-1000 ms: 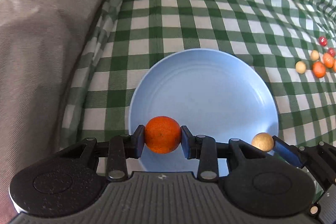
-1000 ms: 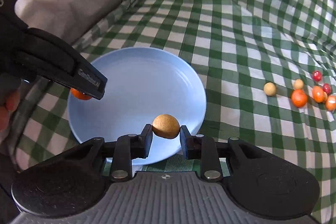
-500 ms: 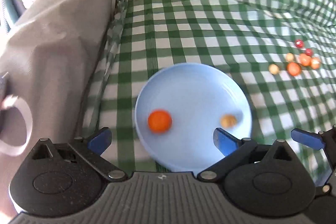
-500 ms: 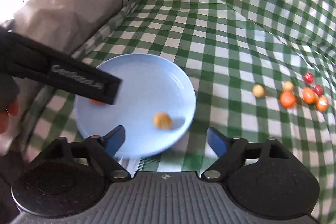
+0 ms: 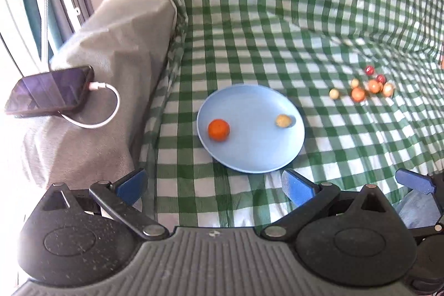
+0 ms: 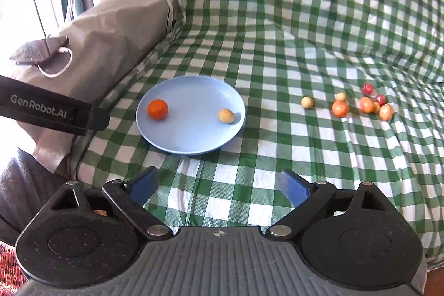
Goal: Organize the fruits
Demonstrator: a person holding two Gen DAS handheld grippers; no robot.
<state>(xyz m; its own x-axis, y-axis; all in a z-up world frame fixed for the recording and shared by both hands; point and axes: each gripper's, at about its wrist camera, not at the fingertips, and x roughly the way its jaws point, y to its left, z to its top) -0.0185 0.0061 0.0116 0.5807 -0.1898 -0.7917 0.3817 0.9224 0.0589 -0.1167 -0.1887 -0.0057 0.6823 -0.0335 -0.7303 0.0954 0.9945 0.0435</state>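
Resting on the blue plate (image 5: 251, 157), orange (image 5: 218, 129) and tan fruit (image 6: 226, 116), beyond both splayed, empty tools (image 5: 213, 185) (image 6: 219, 186).

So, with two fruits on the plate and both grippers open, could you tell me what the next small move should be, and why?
Probably swing the right gripper toward the loose fruits on the cloth. The orange and tan fruit lie on the blue plate, both grippers are open and empty, and the nearest loose one is the pale fruit.
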